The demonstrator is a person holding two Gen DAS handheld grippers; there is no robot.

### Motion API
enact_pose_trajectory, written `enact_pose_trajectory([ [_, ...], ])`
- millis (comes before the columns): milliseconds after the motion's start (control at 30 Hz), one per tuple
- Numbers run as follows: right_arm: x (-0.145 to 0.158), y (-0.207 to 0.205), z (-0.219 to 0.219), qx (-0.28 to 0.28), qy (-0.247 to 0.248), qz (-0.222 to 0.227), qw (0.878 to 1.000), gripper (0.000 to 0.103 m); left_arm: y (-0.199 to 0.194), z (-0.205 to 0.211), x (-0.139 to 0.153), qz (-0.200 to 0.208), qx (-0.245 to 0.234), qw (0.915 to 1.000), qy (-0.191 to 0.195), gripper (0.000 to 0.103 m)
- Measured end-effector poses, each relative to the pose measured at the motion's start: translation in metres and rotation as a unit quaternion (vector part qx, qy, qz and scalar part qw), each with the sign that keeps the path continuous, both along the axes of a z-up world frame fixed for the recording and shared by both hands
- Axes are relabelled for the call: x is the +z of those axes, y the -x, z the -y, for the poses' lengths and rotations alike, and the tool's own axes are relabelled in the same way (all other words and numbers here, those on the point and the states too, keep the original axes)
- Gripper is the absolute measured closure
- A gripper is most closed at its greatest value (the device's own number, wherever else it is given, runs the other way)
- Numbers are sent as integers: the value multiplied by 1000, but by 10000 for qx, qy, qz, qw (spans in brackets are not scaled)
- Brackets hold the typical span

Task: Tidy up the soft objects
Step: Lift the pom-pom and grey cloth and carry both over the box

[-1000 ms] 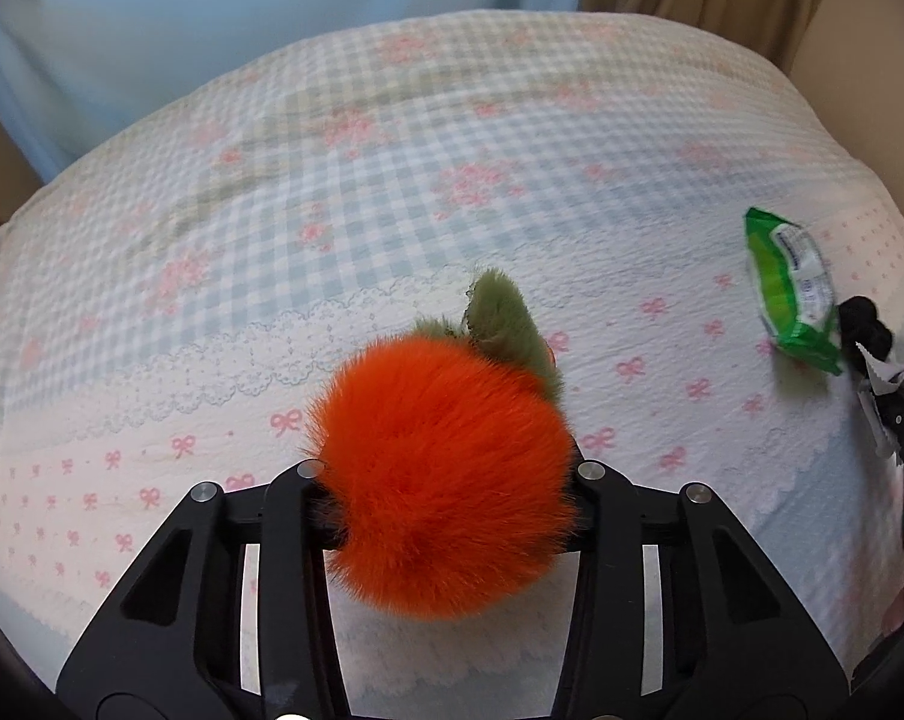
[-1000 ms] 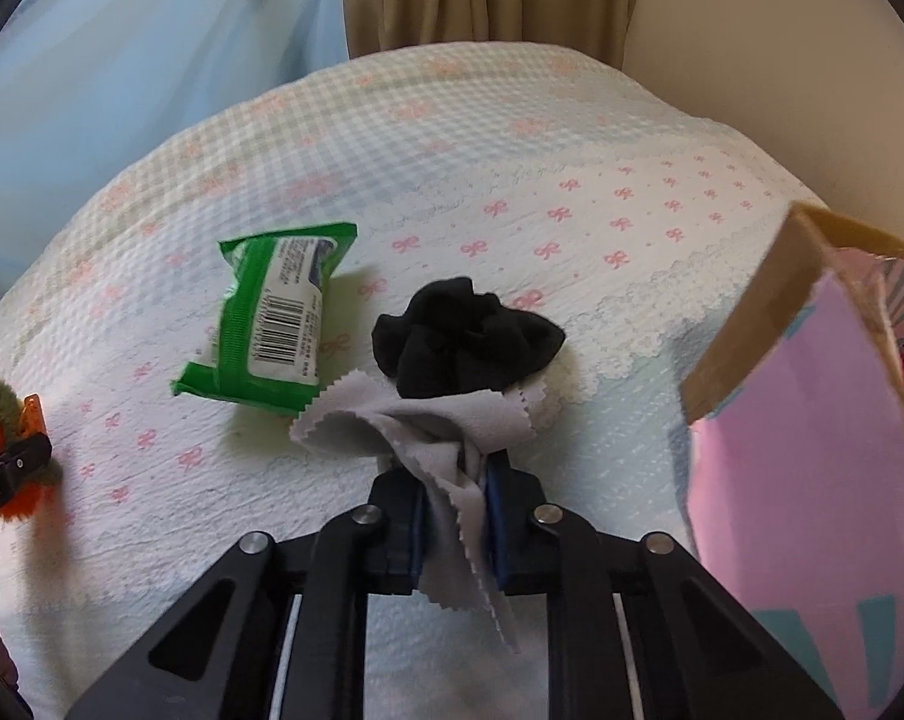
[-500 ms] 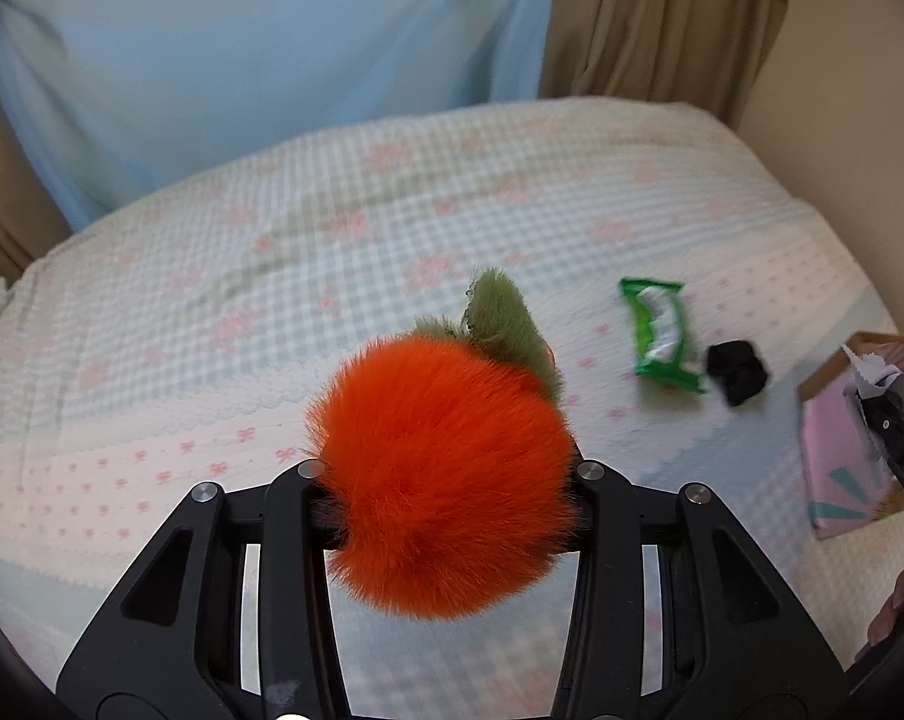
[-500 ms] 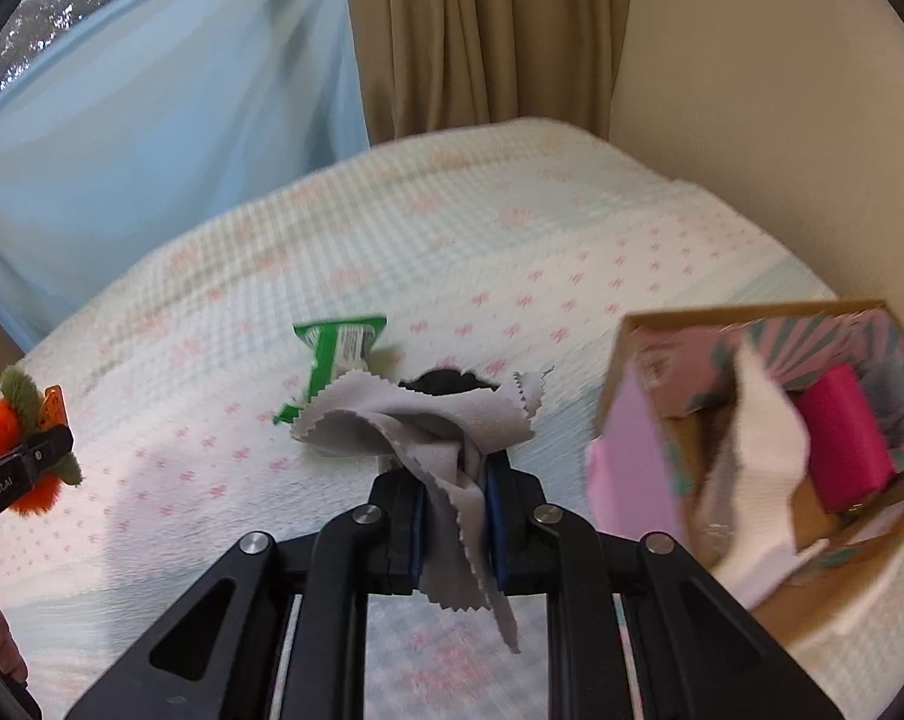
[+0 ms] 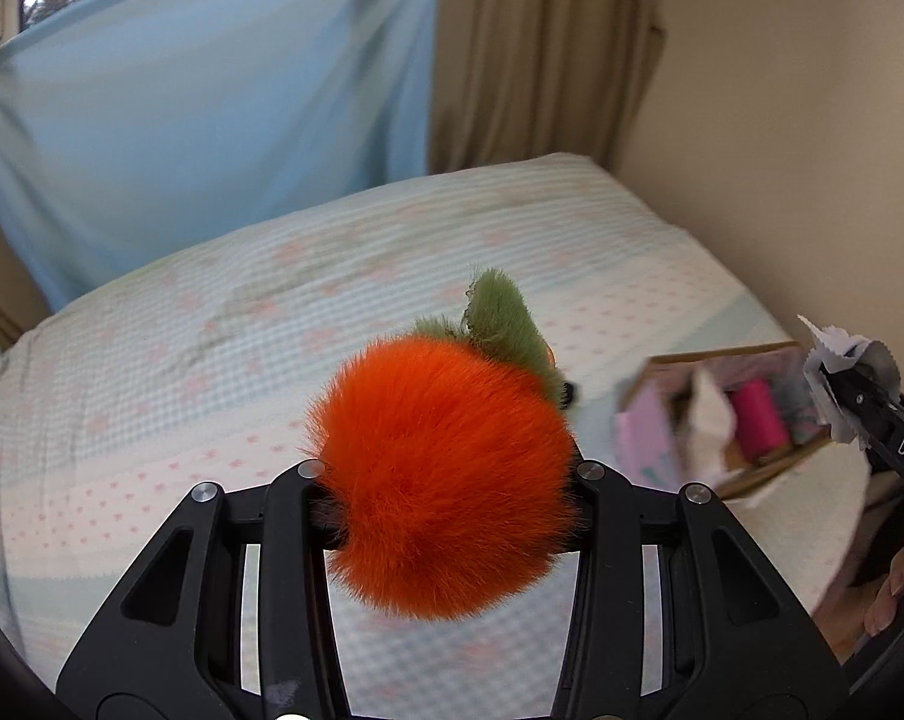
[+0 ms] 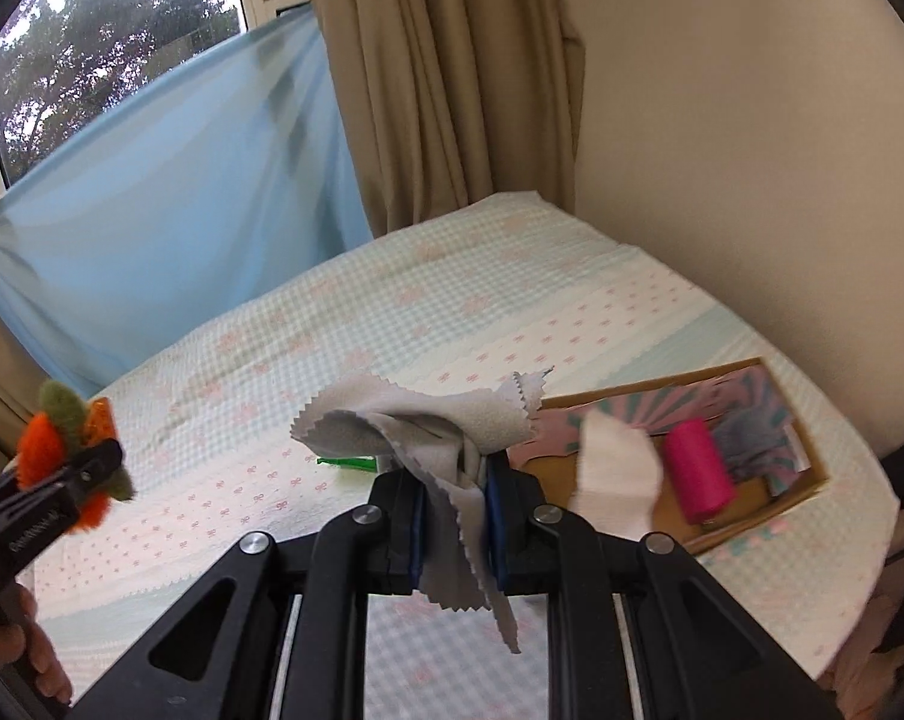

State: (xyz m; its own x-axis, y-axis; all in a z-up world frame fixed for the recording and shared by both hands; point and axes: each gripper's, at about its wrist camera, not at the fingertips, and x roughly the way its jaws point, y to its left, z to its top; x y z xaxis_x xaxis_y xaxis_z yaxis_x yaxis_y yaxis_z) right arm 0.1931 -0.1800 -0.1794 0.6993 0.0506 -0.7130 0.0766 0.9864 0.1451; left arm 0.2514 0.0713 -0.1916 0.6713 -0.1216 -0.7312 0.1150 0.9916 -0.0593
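Gingham bedspread [image 6: 452, 300] | left gripper [image 5: 446, 480]: fluffy orange pompom [image 5: 440, 474] | right gripper [image 6: 452, 516]: pinked grey cloth [image 6: 428, 426]

White capital letters "DAS" are readable on the black arm of the right tool [image 5: 860, 387] at the right edge of the left wrist view; the word is cut off by the frame. In the right wrist view, faint raised lettering runs along the black arm of the left tool [image 6: 86, 468] at lower left, too blurred to read. No other text is legible.
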Motion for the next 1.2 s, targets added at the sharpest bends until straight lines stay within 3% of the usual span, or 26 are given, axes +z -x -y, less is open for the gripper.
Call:
enact_pose_trajectory([
  [200, 29, 15, 52, 52, -16, -78, 10000, 88, 12, 63, 31, -22, -257, 9996, 141, 66],
  [433, 38, -1, 112, 494, -57, -308, 9983, 88, 18, 137, 34, -218, -221, 9992, 239, 66],
  [767, 12, -46, 179, 1388, -175, -781, 9871, 88, -9, 230, -10, -743, 93, 9967, 300, 66],
  [1000, -25, -81, 206, 1957, -284, -1295, 9717, 88, -34, 281, -53, -1089, 276, 9932, 319, 66],
  [1200, -63, -113, 211, 2308, -574, -1805, 9544, 88, -56, 300, -91, -1508, 513, 9869, 257, 66],
])
